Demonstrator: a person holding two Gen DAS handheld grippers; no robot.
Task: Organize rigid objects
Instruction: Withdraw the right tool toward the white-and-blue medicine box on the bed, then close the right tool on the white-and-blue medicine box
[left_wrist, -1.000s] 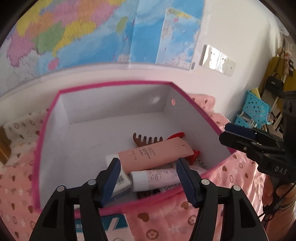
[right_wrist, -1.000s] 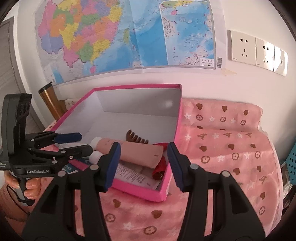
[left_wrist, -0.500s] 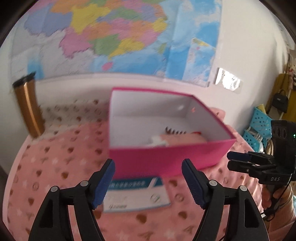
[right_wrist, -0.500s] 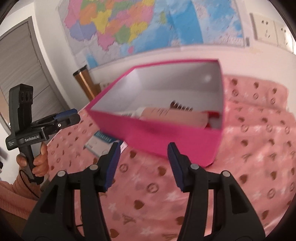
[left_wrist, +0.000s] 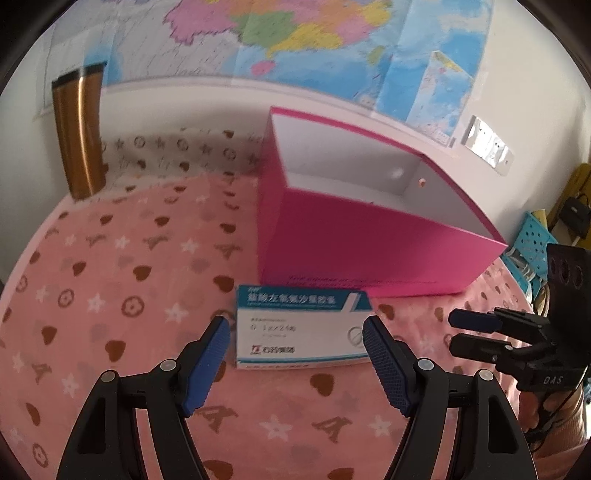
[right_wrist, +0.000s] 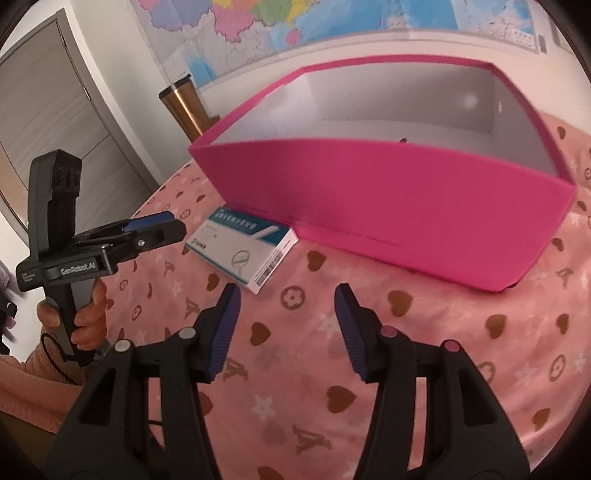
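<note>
Medicine carton (left_wrist: 301, 326), centre frame, looks light, stiff, crushable; take its short ends. Your left hand-held gripper (left_wrist: 297, 363), just widened, stands empty; right hand-held gripper (right_wrist: 286, 326) open too.

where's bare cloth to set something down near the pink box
Free: the pink cloth between the copper tumbler and the pink box, and the cloth in front of its long side. Crowded: the medicine carton lies against the box's near corner.
</note>
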